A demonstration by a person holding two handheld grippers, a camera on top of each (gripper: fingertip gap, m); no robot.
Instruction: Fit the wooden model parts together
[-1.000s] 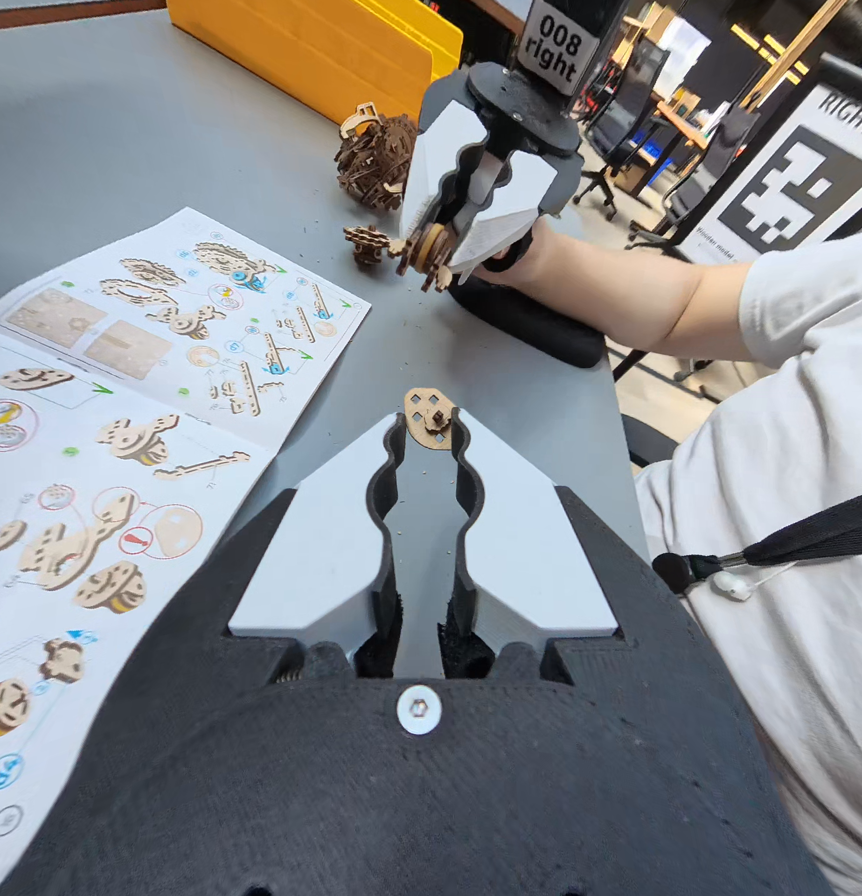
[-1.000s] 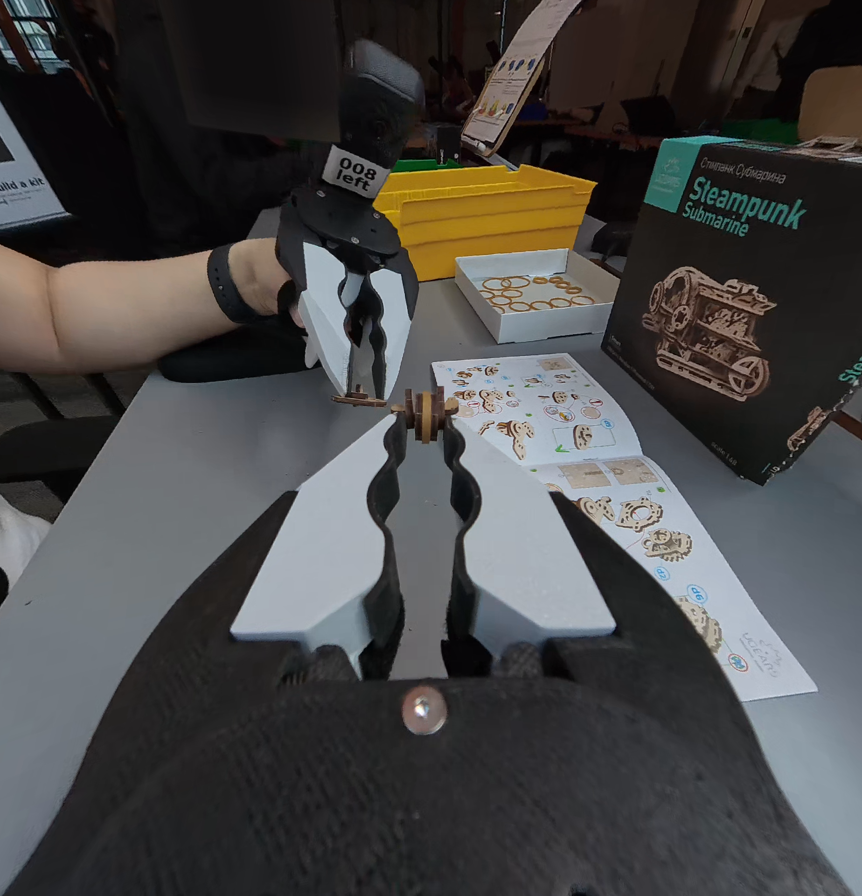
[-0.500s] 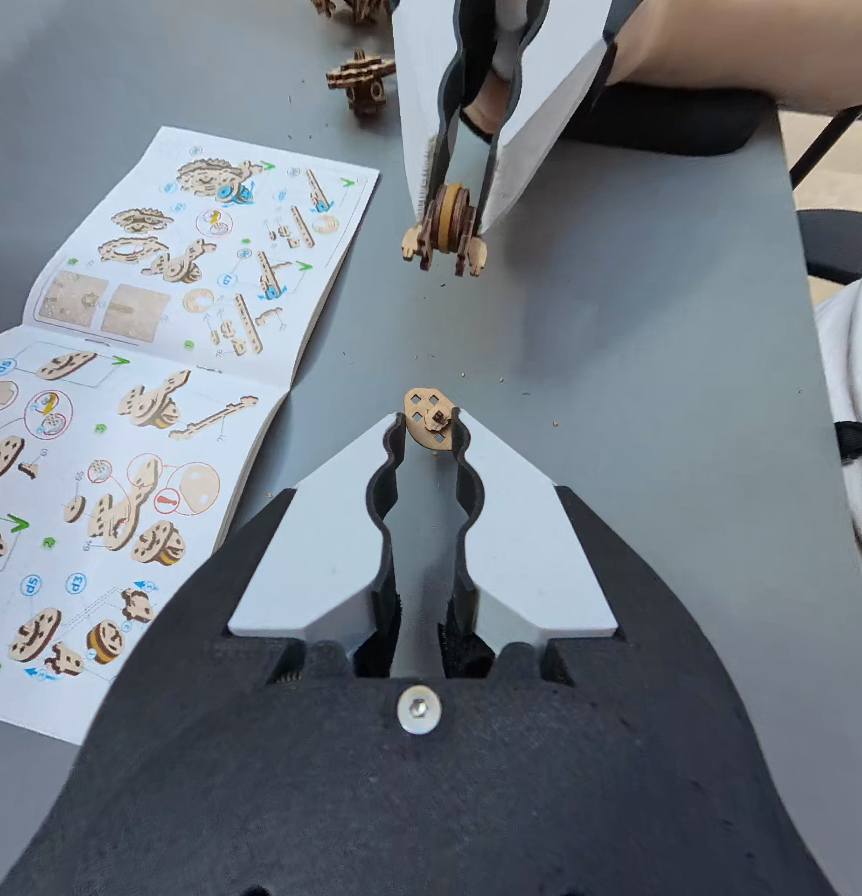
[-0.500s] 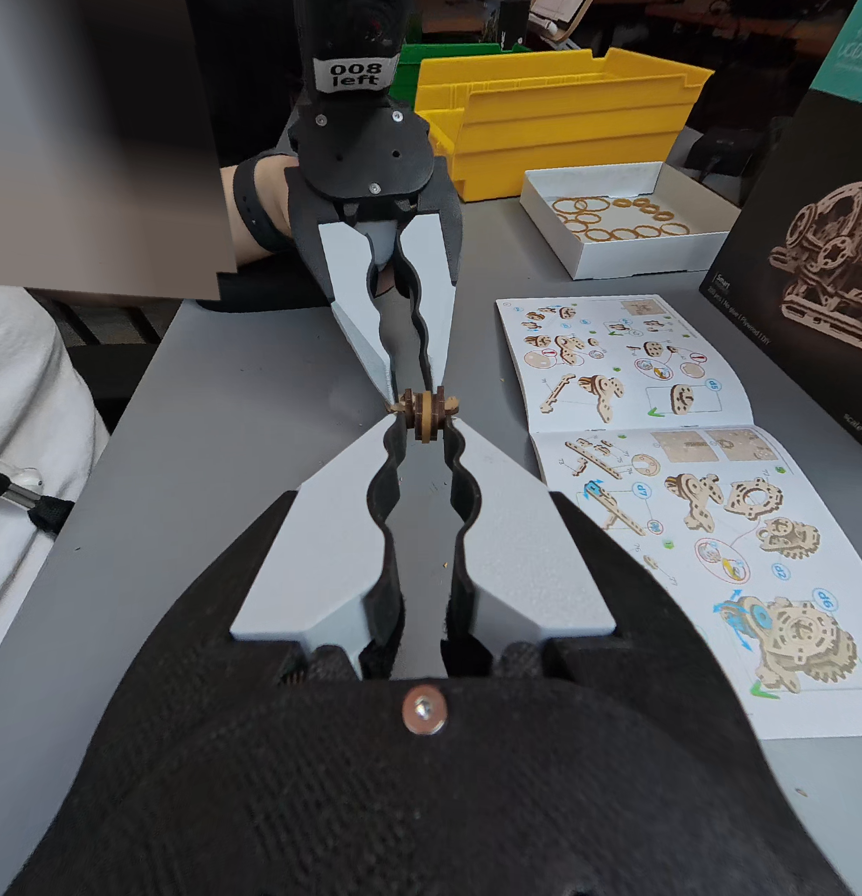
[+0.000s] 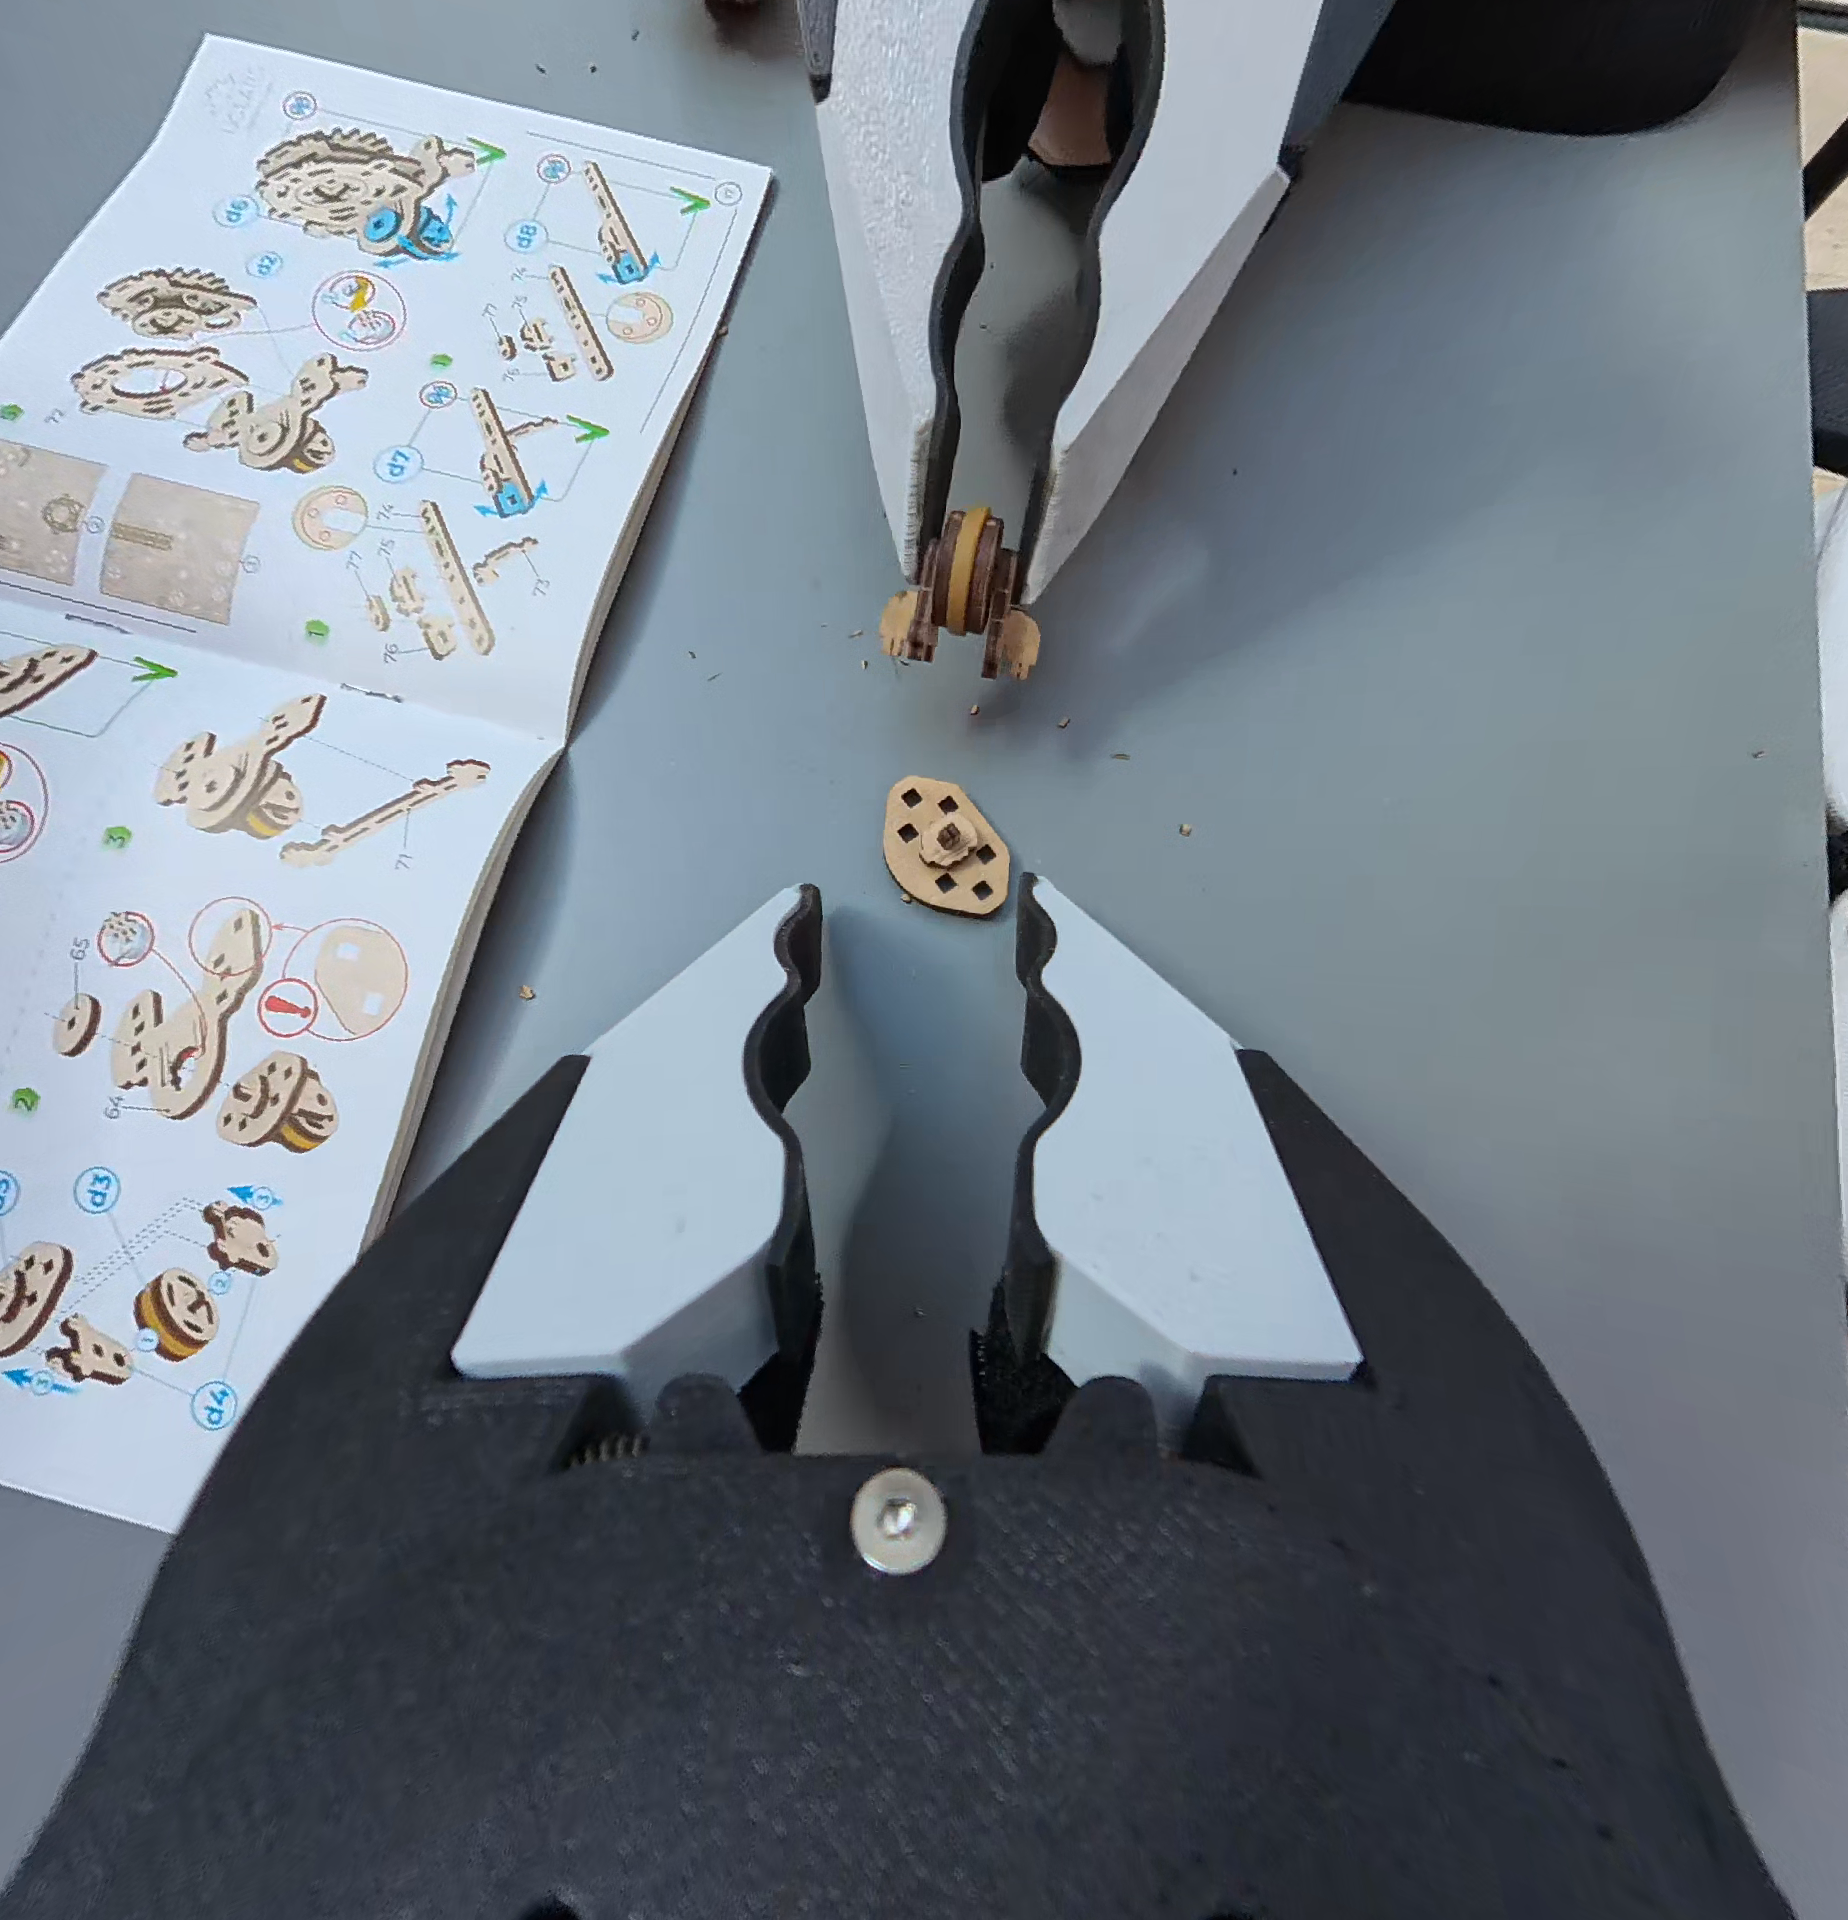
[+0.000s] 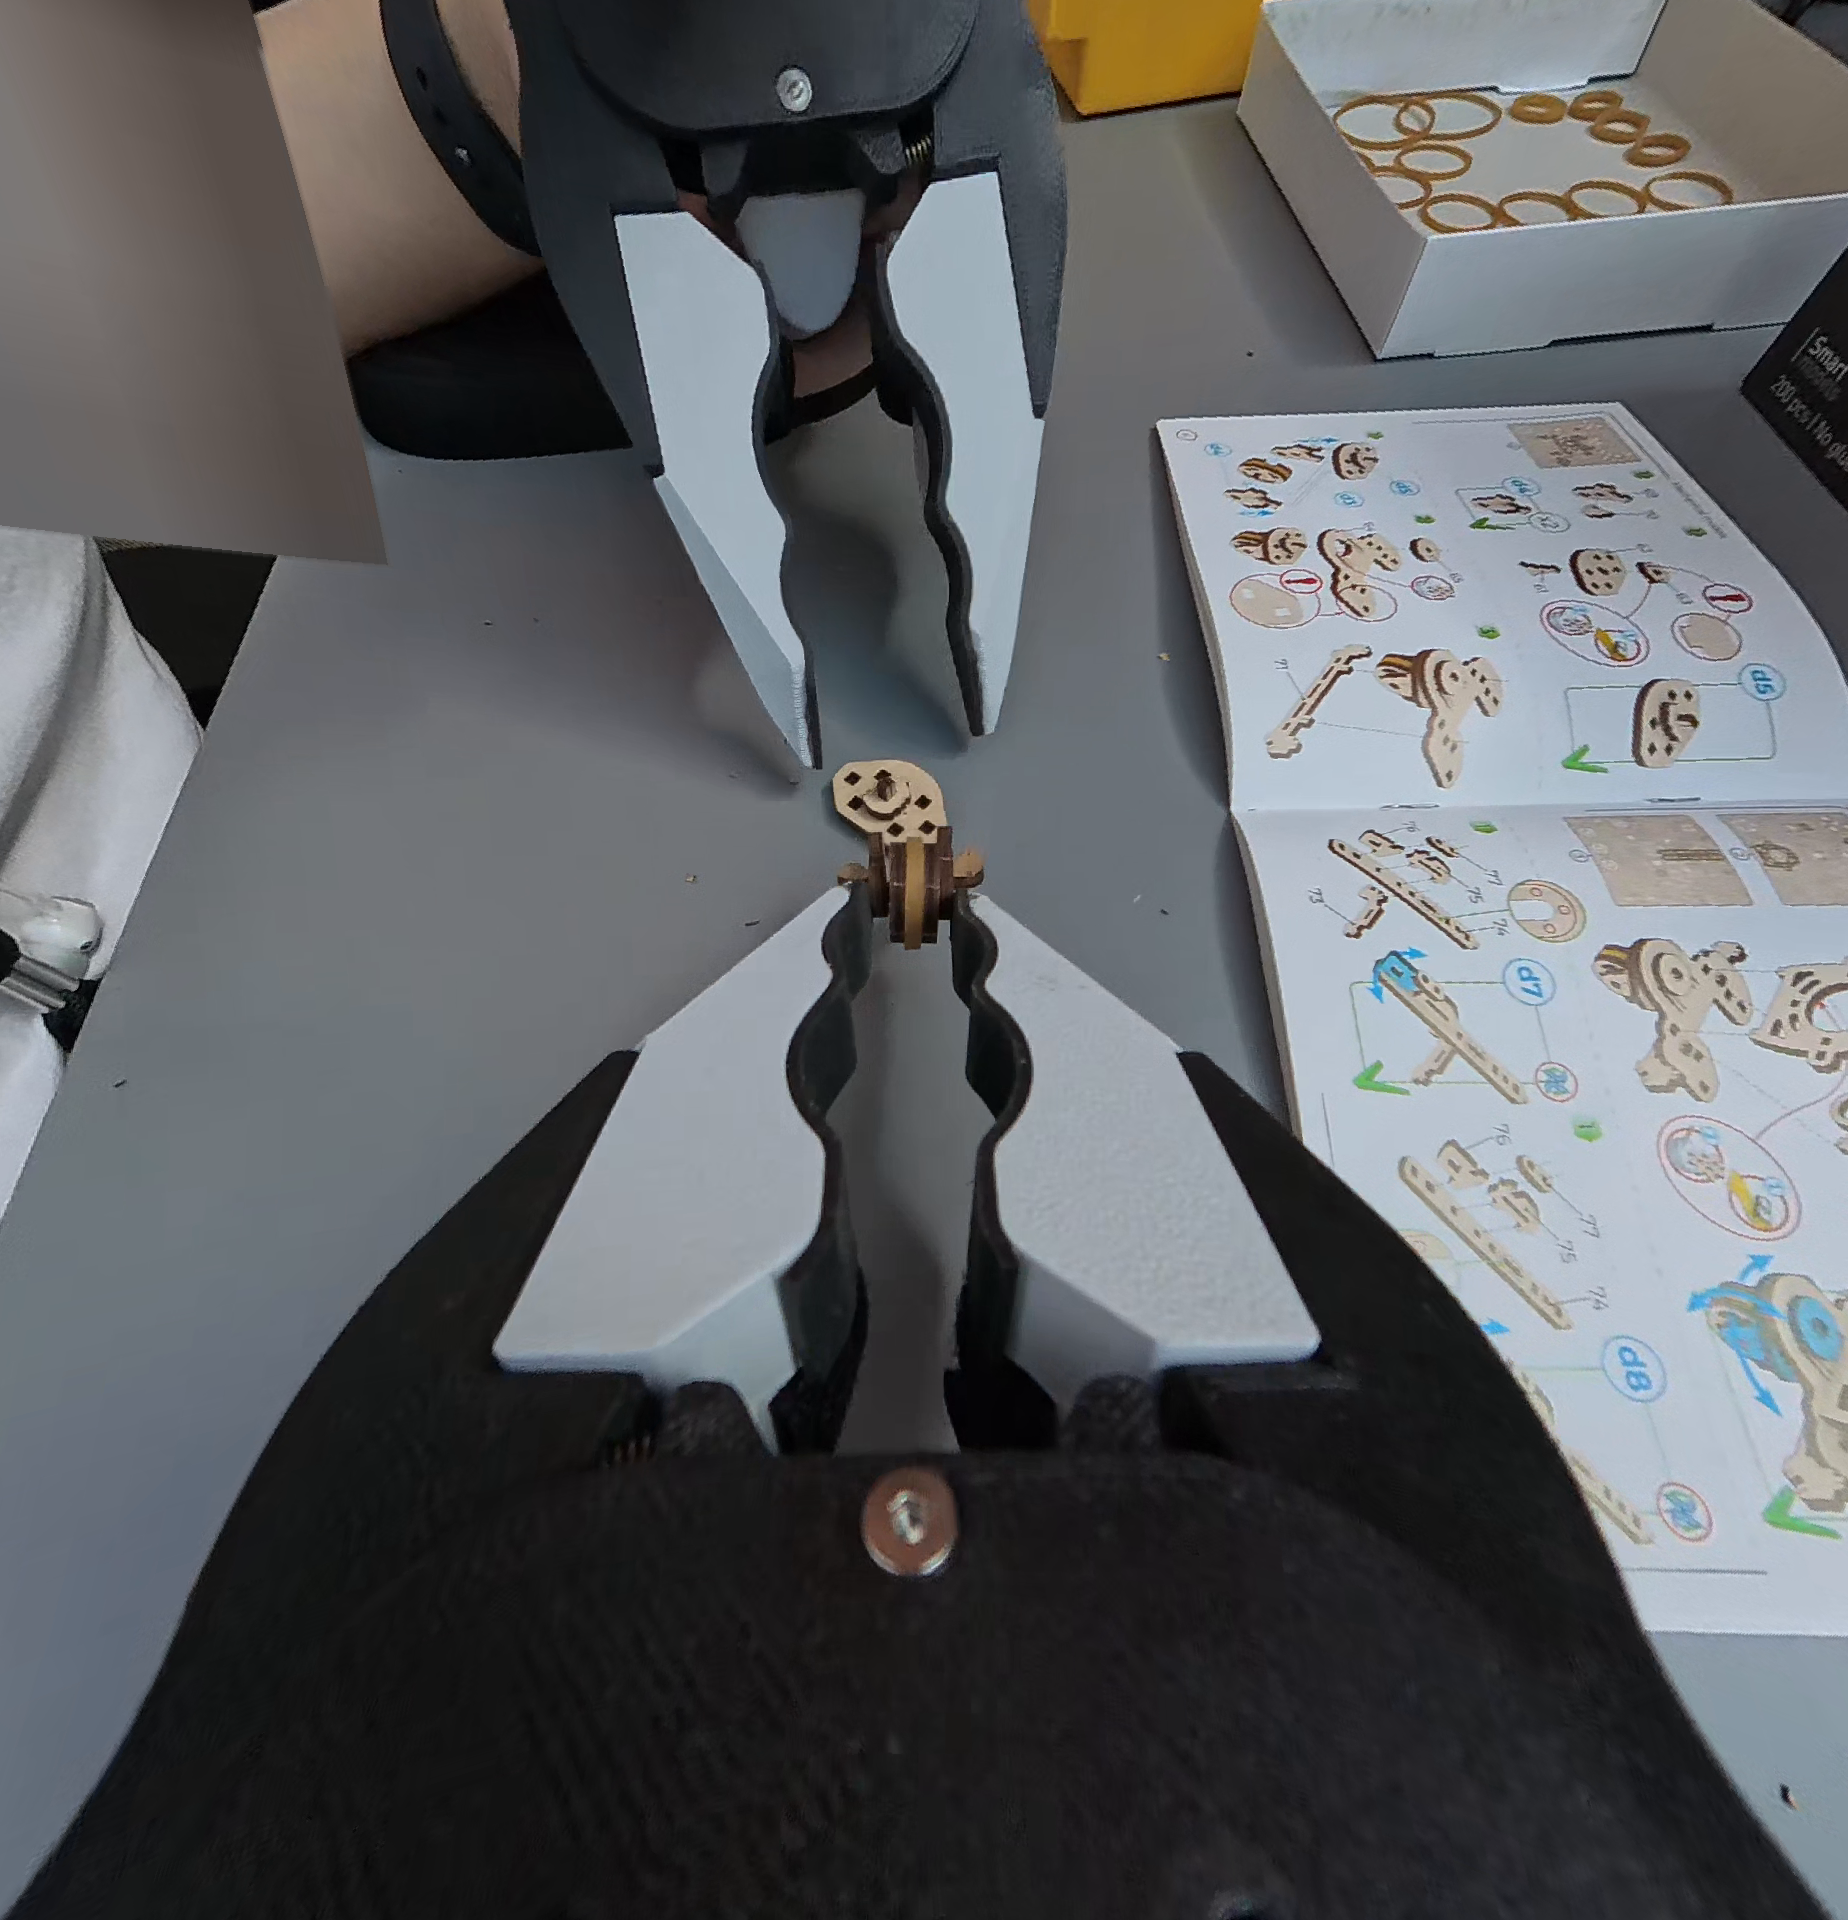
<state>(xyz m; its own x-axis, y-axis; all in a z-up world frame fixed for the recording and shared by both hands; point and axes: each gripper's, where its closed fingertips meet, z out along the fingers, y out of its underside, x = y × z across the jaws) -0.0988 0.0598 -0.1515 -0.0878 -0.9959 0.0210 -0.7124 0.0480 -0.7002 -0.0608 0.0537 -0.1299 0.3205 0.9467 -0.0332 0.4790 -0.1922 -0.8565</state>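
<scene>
A flat oval wooden plate [image 5: 945, 847] with small square holes and a centre peg lies on the grey table [image 5: 1419, 623], just beyond my left gripper [image 5: 918, 896], which is open and empty. It also shows in the right wrist view [image 6: 889, 798], between the two grippers. My right gripper [image 6: 907, 906] is shut on a small wooden wheel assembly [image 6: 909, 883], layered dark and light discs with side tabs. In the left wrist view that assembly [image 5: 959, 601] hangs at the right gripper's tips [image 5: 977, 551], a little beyond the plate. The left gripper [image 6: 889, 732] faces mine, tips down.
An open instruction booklet [image 5: 276, 644] lies left of the left gripper, and shows on the right in the right wrist view [image 6: 1522, 935]. A white tray [image 6: 1522, 270] of wooden rings, a yellow bin [image 6: 1138, 52] and a dark box [image 6: 1824, 416] stand farther back. A person's arm and white shirt are nearby. The left gripper's tips are roughly 5 centimeters from the right gripper's.
My left gripper has opened and let go of the oval plate, which now lies on the table. Both grippers have come lower and closer together; the right still holds the wheel assembly.
</scene>
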